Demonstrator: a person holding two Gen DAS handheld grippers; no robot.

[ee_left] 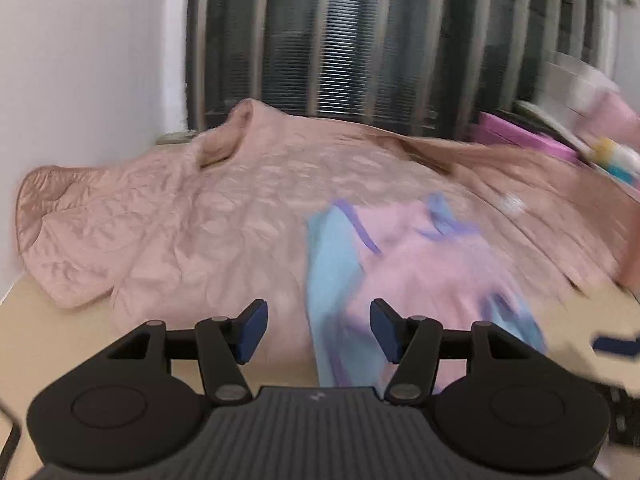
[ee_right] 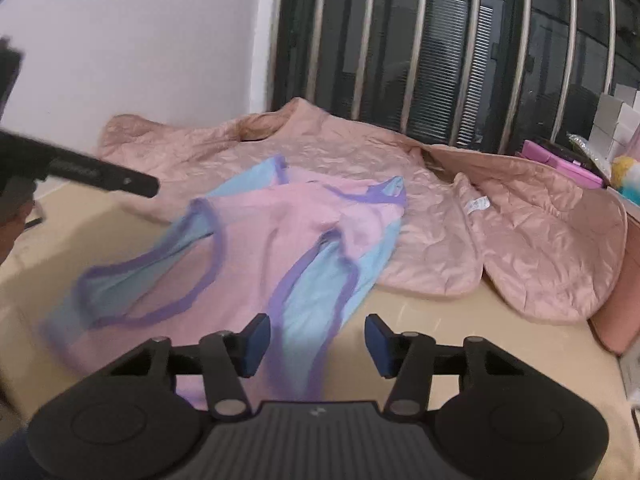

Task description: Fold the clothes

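A small pink and light-blue garment with purple trim [ee_right: 280, 248] lies rumpled on the beige table, its near part partly over a quilted dusty-pink jacket [ee_right: 400, 168]. In the left wrist view the garment [ee_left: 420, 272] is blurred, just ahead and right of my left gripper [ee_left: 319, 332], which is open and empty. My right gripper [ee_right: 318, 344] is open and empty, above the garment's near blue edge. The left gripper also shows in the right wrist view [ee_right: 132, 182] as a dark shape at the far left, over the jacket's edge.
The beige table [ee_right: 460, 344] runs to a white wall on the left and a barred dark window behind. Pink boxes [ee_right: 560, 164], white cartons and a yellow-and-blue toy stand at the back right. A pink cushion [ee_right: 616, 320] lies at the right edge.
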